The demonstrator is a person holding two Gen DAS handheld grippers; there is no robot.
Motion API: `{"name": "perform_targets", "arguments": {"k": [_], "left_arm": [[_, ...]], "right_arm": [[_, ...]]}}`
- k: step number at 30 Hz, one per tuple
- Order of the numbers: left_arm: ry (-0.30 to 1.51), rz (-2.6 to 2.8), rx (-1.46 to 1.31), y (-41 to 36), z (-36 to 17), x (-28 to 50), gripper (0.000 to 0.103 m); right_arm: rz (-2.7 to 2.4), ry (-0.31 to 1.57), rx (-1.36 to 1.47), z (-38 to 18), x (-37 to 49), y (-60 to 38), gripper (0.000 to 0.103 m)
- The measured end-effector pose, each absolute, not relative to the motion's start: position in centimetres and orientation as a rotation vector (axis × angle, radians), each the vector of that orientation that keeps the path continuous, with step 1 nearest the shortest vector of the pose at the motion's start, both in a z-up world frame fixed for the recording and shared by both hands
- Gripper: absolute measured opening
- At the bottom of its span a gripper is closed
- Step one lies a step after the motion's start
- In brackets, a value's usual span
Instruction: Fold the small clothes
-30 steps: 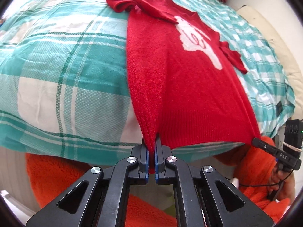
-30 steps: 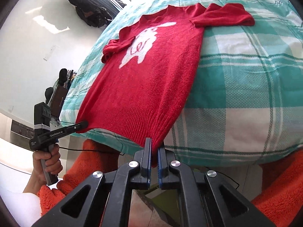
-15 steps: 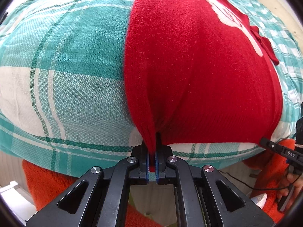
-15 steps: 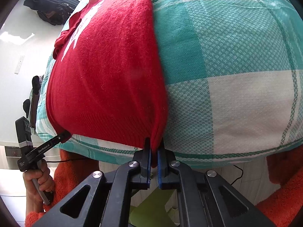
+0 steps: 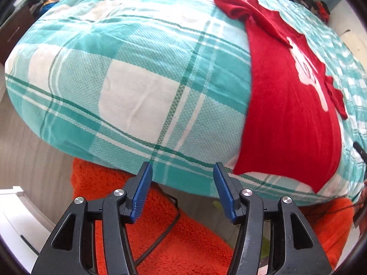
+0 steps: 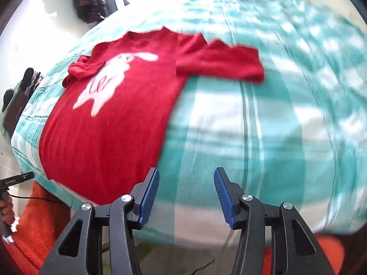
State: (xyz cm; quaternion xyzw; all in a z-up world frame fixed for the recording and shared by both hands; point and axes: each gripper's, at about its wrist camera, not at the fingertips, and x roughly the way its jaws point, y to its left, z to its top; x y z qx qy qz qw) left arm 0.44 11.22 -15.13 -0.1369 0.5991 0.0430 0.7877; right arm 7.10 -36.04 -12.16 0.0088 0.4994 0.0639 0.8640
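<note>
A small red knit sweater (image 5: 289, 114) with a white animal print lies flat, front up, on the teal plaid cloth; it also shows in the right wrist view (image 6: 110, 123). Its hem reaches the near table edge and its sleeves are bunched near the shoulders. My left gripper (image 5: 182, 192) is open and empty, left of the hem's left corner. My right gripper (image 6: 185, 197) is open and empty, just right of the hem's right corner. The right wrist view is motion-blurred.
The teal and white plaid cloth (image 5: 137, 87) covers the table and drapes over its near edge. The person's orange fleece clothing (image 5: 183, 240) fills the space below the grippers. Dark clothes (image 6: 91, 4) hang at the far back.
Both grippers held the sweater's hem corners, lowered them onto the cloth, then opened and let go. The left gripper has shifted left and the right gripper right, away from the hem.
</note>
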Motion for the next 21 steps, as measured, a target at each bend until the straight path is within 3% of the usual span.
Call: {"name": "perform_targets", "arguments": {"k": [3, 7, 8, 9, 10, 11, 17, 21], "left_arm": [[1.272, 0.099, -0.301, 10.9, -14.0, 0.8, 0.057], [1.248, 0.107, -0.299, 10.1, -13.0, 0.9, 0.059], [1.248, 0.115, -0.292, 9.6, -13.2, 1.0, 0.060], [1.250, 0.128, -0.282, 9.9, -13.2, 0.5, 0.060], [1.254, 0.142, -0.270, 9.9, -13.2, -0.2, 0.060], [1.258, 0.154, -0.264, 10.2, -13.3, -0.5, 0.060], [1.305, 0.156, -0.249, 9.7, -13.6, -0.5, 0.060], [1.277, 0.086, -0.191, 6.9, -12.5, 1.6, 0.060]], "right_arm": [[0.209, 0.913, -0.142, -11.9, 14.1, -33.8, 0.050], [0.232, 0.925, -0.387, -16.1, 22.1, -30.2, 0.050], [0.236, 0.958, -0.431, -17.4, 23.5, -29.8, 0.046], [0.240, 0.983, -0.442, -18.3, 24.4, -29.9, 0.027], [0.232, 0.982, -0.418, -18.3, 25.0, -30.6, 0.015], [0.200, 0.966, -0.364, -17.5, 25.1, -31.9, 0.009], [-0.054, 0.791, 0.091, -10.4, 19.8, -47.8, 0.008], [-0.261, 0.841, 0.286, -11.6, 16.1, -59.0, 0.008]]}}
